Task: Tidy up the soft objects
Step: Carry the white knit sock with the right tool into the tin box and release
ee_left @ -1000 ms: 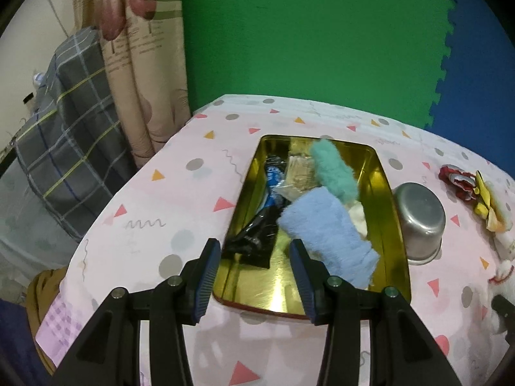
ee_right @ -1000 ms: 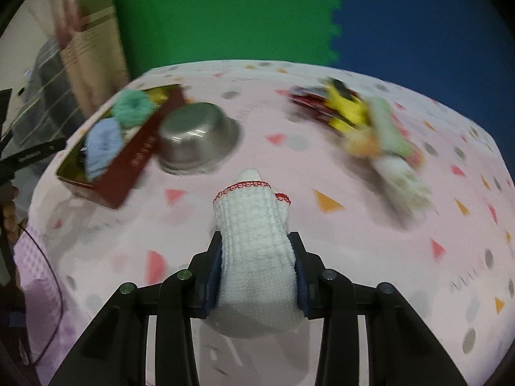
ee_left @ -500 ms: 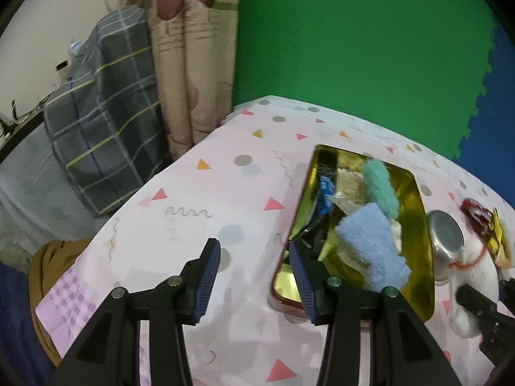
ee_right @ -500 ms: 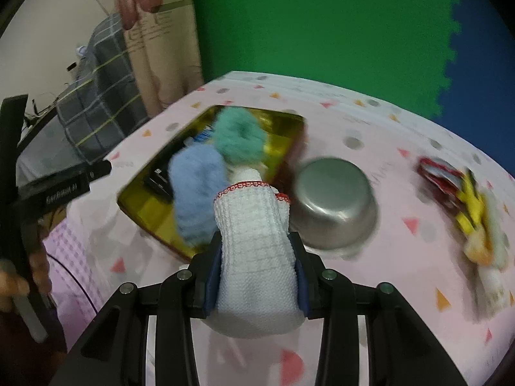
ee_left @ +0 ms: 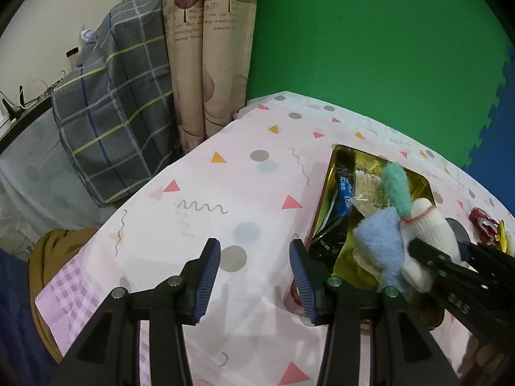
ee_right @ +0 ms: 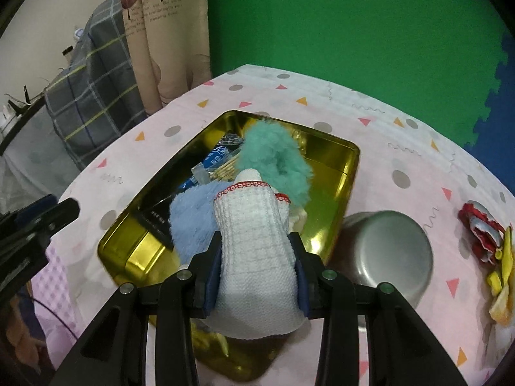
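Right gripper (ee_right: 257,257): jaws partly closed, pads pressing both sides of a white knitted sock (ee_right: 256,234) with a red-trimmed cuff; sock stands up between the fingers, cuff pointing away from the camera. It hangs over the near end of the gold tin tray (ee_right: 351,173), above the blue fluffy sock (ee_right: 190,215) and next to the teal fluffy sock (ee_right: 273,160), both lying in the tray with a dark packet (ee_right: 154,218) and a clear pack of sticks (ee_right: 219,170).

Left gripper (ee_left: 254,270): jaws wide, nothing between them, over bare tablecloth (ee_left: 225,193) just left of the tray.

Steel bowl (ee_right: 389,251) sits upside down just right of the tray; more fabric items (ee_right: 482,234) lie further right.

Step in hand, as judged: placing the white sock into the tray. Next move calls for lowering onto the pile and opening the jaws; the sock should slump without bouncing.
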`<move>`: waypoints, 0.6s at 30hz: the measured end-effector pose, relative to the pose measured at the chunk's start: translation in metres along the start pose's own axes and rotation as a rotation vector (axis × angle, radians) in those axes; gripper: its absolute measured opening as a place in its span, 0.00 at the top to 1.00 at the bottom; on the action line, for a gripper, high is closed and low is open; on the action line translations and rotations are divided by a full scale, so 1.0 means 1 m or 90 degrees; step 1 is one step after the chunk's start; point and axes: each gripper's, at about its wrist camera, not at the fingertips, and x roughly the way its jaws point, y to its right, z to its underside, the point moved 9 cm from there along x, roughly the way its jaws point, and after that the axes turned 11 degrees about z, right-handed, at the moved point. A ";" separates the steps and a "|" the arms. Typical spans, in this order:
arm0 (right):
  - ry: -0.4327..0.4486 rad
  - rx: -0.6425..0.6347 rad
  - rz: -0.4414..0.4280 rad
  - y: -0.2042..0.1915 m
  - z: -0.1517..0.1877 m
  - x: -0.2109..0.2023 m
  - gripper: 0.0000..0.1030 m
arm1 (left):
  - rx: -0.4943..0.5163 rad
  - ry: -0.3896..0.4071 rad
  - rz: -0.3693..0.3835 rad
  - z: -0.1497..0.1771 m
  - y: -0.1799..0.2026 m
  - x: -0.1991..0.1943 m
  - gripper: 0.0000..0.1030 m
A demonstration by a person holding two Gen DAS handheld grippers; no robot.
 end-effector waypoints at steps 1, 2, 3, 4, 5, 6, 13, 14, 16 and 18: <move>-0.002 0.001 0.000 -0.001 -0.001 0.002 0.65 | -0.002 -0.003 -0.003 0.000 -0.001 0.002 0.56; -0.005 0.002 -0.005 -0.005 -0.001 0.007 0.65 | -0.004 -0.007 -0.004 0.001 -0.002 0.002 0.56; -0.007 0.004 -0.010 -0.007 -0.002 0.009 0.65 | -0.005 -0.008 -0.004 0.001 -0.002 0.003 0.56; -0.009 0.007 -0.021 -0.011 -0.003 0.012 0.65 | -0.006 -0.009 -0.005 0.001 -0.003 0.004 0.56; -0.012 0.009 -0.029 -0.014 -0.003 0.014 0.65 | -0.006 -0.009 -0.005 0.002 -0.003 0.004 0.56; -0.014 0.010 -0.034 -0.017 -0.003 0.015 0.65 | -0.005 -0.008 -0.005 0.001 -0.003 0.004 0.56; -0.015 -0.014 -0.036 -0.026 0.001 0.015 0.60 | 0.000 -0.011 -0.005 0.004 -0.004 0.007 0.56; -0.012 -0.017 -0.031 -0.026 0.000 0.013 0.57 | 0.000 -0.011 -0.005 0.004 -0.003 0.007 0.56; -0.007 -0.017 -0.023 -0.023 -0.001 0.010 0.45 | -0.001 -0.012 -0.004 0.004 -0.003 0.007 0.56; 0.000 -0.014 -0.022 -0.020 -0.001 0.005 0.39 | 0.000 -0.013 -0.003 0.004 -0.003 0.007 0.56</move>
